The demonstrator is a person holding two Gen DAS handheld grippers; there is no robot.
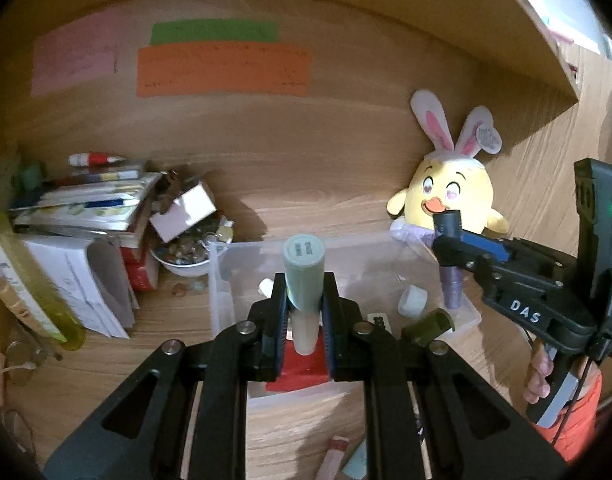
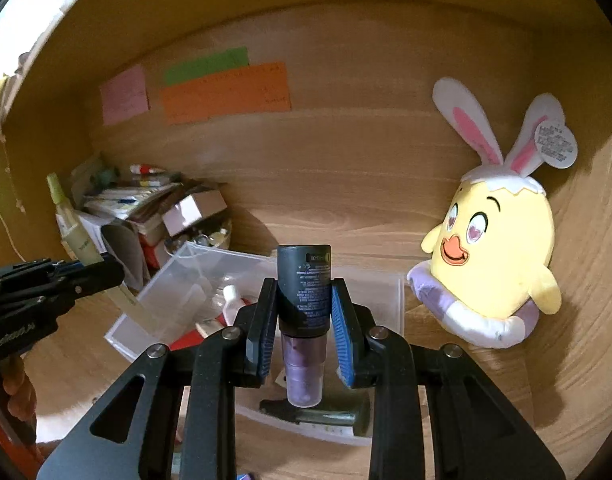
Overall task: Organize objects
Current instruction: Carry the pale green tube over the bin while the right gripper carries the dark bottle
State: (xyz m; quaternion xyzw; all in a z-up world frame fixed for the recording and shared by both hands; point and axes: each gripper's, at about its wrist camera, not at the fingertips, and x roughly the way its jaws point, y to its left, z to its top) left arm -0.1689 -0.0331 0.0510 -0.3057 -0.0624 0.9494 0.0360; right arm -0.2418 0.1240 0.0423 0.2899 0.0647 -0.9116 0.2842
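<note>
The left gripper point(image 1: 304, 300) is clamped on a pale green tube point(image 1: 304, 276), cap end up, held over the clear plastic bin point(image 1: 222, 280); the right gripper point(image 2: 304, 312) is clamped on a dark-capped purple tube point(image 2: 304, 300), also upright, above the same bin's right half. Largest around them is the wooden worktop point(image 1: 313, 208) with its back wall — bare wood lies open between the bin's far rim and the wall at 12 o'clock. At 9 o'clock in the left wrist view a stack of books point(image 1: 86, 208) and a bowl of small items point(image 1: 186, 256) crowd close to the bin's left edge. At 2 o'clock a yellow plush chick point(image 2: 501, 248) sits just beside the bin's right corner. Inside the bin lie a red box point(image 1: 302, 372), an olive bottle point(image 1: 429, 324) on its side and a white cap point(image 1: 413, 300) — apart from each other.
</note>
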